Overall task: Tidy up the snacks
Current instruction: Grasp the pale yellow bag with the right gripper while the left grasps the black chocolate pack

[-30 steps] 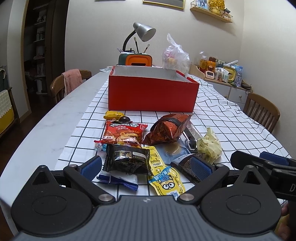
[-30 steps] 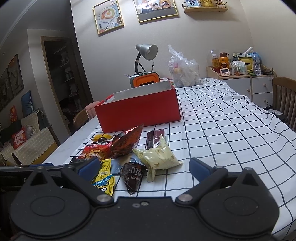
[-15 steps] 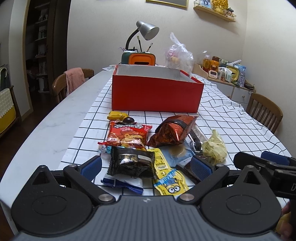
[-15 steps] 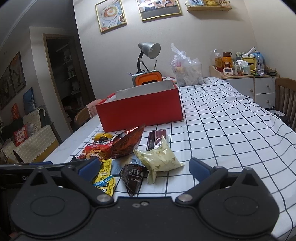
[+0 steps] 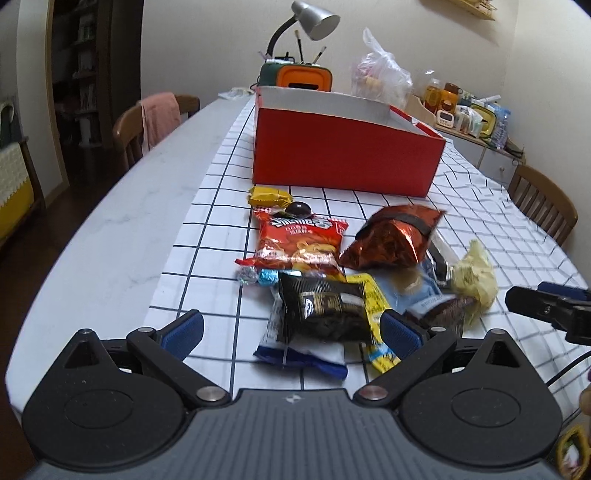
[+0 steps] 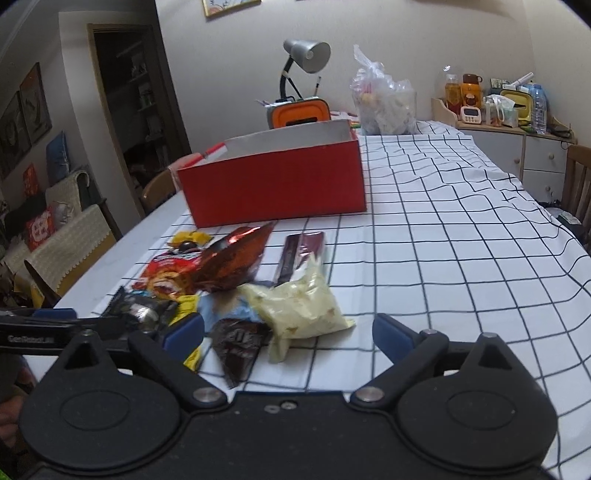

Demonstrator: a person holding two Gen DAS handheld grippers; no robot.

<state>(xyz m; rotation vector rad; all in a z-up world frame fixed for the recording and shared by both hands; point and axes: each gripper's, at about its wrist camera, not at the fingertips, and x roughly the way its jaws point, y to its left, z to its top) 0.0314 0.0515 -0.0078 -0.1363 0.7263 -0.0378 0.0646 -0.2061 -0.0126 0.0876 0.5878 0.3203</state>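
Left wrist view: white marble-look table [image 5: 122,218] under a black-grid white cloth [image 5: 476,206], desk lamp [image 5: 314,16] against the far wall. Red box [image 5: 343,155] open-topped, standing beyond the snack heap. Left gripper [image 5: 291,330] low over the near edge, blue pads spread wide, nothing between them. Black packet [image 5: 325,310] just ahead of the pads, lying on a blue-and-white wrapper [image 5: 303,356] and beside a yellow cartoon pouch [image 5: 376,325]. Red noodle bag [image 5: 299,245] farther on, copper foil bag [image 5: 391,240] to its right, small yellow candy [image 5: 267,196] nearest the box.

Right wrist view: same cloth, same box [image 6: 273,184], clear plastic sack [image 6: 384,103] behind it. Right gripper [image 6: 288,332] also spread wide and empty. Pale yellow bag [image 6: 299,306] and dark brown chocolate packet [image 6: 238,345] just ahead between the pads, touching each other. Maroon bar [image 6: 301,251] lying behind the yellow bag.
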